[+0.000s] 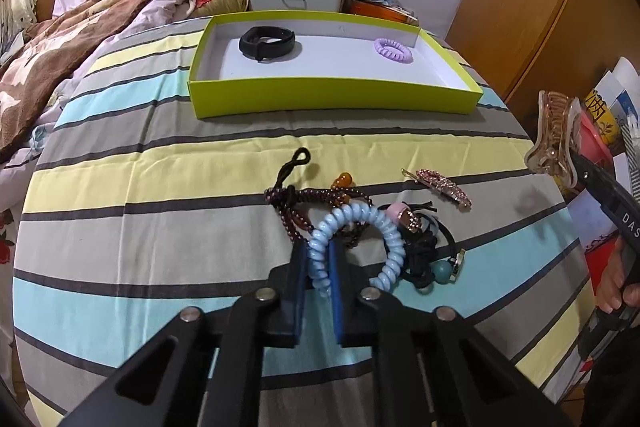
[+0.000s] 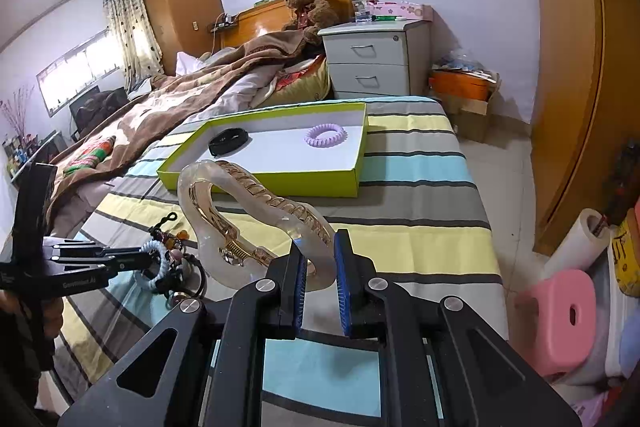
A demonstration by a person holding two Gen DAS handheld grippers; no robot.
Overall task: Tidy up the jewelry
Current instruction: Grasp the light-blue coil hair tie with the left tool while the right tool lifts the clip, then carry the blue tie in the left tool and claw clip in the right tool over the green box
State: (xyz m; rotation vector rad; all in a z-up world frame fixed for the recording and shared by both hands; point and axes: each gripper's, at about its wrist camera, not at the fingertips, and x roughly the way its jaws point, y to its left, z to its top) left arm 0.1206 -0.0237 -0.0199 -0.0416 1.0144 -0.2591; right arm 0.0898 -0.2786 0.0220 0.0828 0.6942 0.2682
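My left gripper (image 1: 318, 247) is shut on a light blue spiral hair tie (image 1: 352, 227) at the pile of jewelry (image 1: 416, 243) on the striped bedspread. My right gripper (image 2: 320, 247) is shut on a translucent hair claw clip (image 2: 240, 211), held above the bed; the clip also shows in the left wrist view (image 1: 554, 135). A lime-green box (image 1: 332, 99) lies farther back and holds a black band (image 1: 267, 43) and a purple spiral hair tie (image 1: 393, 50). The box (image 2: 260, 183) shows in the right wrist view too.
A pink rhinestone clip (image 1: 444, 185) and a dark beaded bracelet (image 1: 308, 199) lie by the pile. A brown blanket (image 1: 60, 51) covers the bed's left. A white nightstand (image 2: 376, 59) stands behind the box. A pink stool (image 2: 560, 319) sits on the floor right of the bed.
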